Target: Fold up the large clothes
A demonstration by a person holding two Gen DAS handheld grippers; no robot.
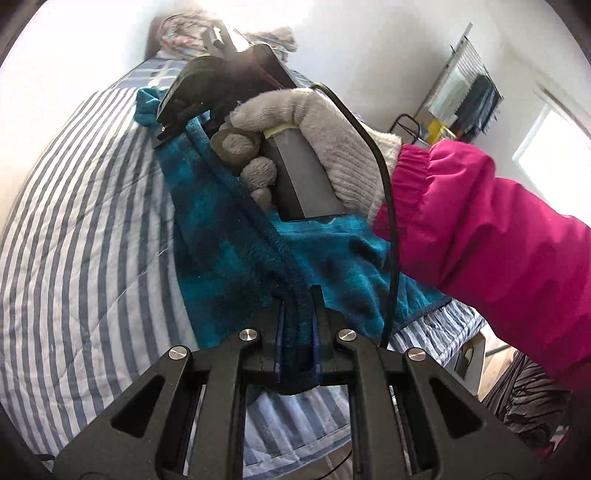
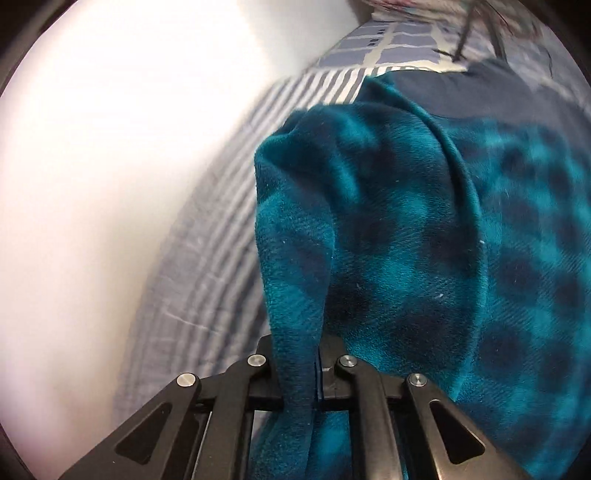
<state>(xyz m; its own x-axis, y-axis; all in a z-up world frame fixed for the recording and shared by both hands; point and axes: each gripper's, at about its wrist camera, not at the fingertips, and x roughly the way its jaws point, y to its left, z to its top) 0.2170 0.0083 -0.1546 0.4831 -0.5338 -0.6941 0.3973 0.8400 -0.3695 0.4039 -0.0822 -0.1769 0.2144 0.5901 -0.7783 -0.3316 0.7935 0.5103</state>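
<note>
A teal and navy checked fleece garment lies on a bed with a blue-and-white striped quilt. My left gripper is shut on its dark hemmed edge, which runs taut away from the jaws. At the far end of that edge is my right gripper, held by a grey-gloved hand with a pink sleeve. In the right wrist view my right gripper is shut on a fold of the fleece, which hangs lifted above the quilt.
A heap of patterned clothes sits at the head of the bed. A drying rack with hanging items stands by a bright window. A black cable trails from the right gripper. A white wall borders the bed.
</note>
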